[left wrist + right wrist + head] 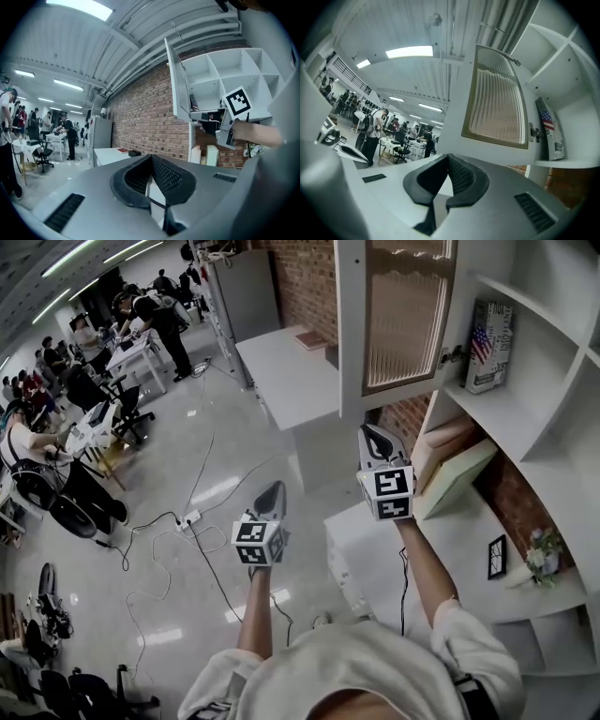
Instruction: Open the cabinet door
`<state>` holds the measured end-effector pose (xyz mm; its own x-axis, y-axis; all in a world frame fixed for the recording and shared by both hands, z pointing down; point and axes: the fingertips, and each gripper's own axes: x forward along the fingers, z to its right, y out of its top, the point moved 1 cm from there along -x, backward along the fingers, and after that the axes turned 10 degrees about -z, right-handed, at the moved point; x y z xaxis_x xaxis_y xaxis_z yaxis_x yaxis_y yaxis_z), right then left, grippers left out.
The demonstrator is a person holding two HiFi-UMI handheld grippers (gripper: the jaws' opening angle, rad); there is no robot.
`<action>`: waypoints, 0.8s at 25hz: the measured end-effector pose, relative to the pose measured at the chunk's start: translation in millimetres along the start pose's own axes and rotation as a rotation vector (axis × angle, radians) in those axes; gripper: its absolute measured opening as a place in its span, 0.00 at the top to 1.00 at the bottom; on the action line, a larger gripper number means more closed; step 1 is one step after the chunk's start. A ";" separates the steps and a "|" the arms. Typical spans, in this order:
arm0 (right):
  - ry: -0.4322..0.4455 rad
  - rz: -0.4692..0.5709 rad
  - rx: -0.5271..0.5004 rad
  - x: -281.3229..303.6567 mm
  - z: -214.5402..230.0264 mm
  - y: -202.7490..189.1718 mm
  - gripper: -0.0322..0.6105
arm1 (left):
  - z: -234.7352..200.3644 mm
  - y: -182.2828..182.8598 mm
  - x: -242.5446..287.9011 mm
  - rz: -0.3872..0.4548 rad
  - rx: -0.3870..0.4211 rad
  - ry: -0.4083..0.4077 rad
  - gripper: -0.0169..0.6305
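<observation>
The white cabinet door (403, 324) with a ribbed glass pane stands swung out from the white shelf unit (525, 399). It also fills the upper right of the right gripper view as the door (497, 108), and appears edge-on in the left gripper view as the door (174, 84). My right gripper (372, 432) sits just below the door's lower edge. Its jaws are shut with nothing between them (448, 157). My left gripper (275, 488) hangs lower and to the left, away from the cabinet, and is also shut on nothing (151, 157).
A book with a flag cover (489, 343) stands on the opened shelf. Below are a green folder (455, 479), a white desk (375, 549), a small frame (497, 556) and flowers (544, 554). Cables (178, 521) cross the floor, and people (150, 315) work at tables at far left.
</observation>
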<state>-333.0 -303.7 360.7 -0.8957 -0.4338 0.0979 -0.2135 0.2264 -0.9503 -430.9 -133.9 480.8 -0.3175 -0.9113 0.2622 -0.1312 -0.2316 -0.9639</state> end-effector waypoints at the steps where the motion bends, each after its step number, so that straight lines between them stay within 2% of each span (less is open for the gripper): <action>1: -0.004 -0.003 0.011 -4.9 3.3 -5.2 0.93 | 4.7 0.4 3.9 -0.001 0.004 -0.011 0.93; 11: -0.082 -0.108 0.090 -53.4 44.3 -81.2 0.93 | 66.1 12.1 49.4 -0.005 0.051 -0.160 0.93; 20: -0.227 -0.183 0.157 -109.5 88.0 -138.8 0.93 | 130.5 20.2 87.8 -0.009 0.097 -0.302 0.93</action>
<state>-171.0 -364.4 455.9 -0.7345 -0.6422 0.2195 -0.2841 -0.0028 -0.9588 -338.9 -263.0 478.3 -0.0219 -0.9655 0.2594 -0.0384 -0.2585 -0.9652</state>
